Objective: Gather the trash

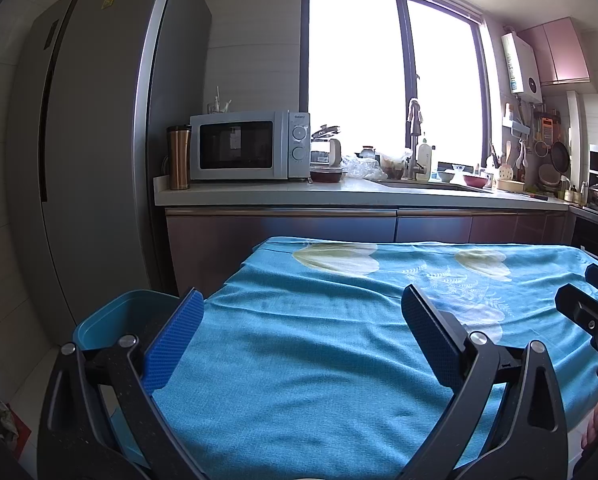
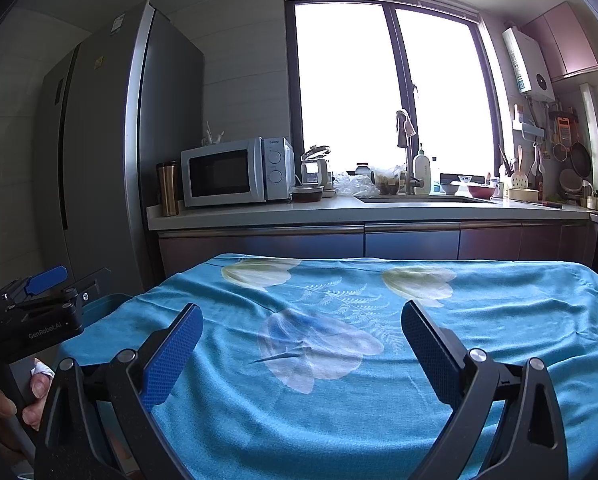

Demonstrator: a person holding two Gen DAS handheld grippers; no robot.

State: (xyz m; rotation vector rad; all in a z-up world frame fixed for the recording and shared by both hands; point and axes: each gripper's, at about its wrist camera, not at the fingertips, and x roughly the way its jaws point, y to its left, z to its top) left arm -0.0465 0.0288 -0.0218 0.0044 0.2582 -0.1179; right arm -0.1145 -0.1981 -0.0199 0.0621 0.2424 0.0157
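Blue-padded, the left hand-held gripper (image 1: 299, 340) and right hand-held gripper (image 2: 301, 344) both hang released and empty over the turquoise flowered cloth (image 2: 479, 340). No trash shows there. The teal plastic bin (image 1: 111, 320) sits at the counter's left edge; a hasty reach could snag the cloth.

The tablecloth (image 1: 319, 360) is matt woven cloth. The bin (image 1: 115, 320) looks like smooth plastic. The fridge (image 1: 99, 140) is brushed metal.

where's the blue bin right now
In the left wrist view the blue bin sits low at the left, off the left edge of the table's blue cloth, in front of the fridge and partly hidden behind the left gripper.
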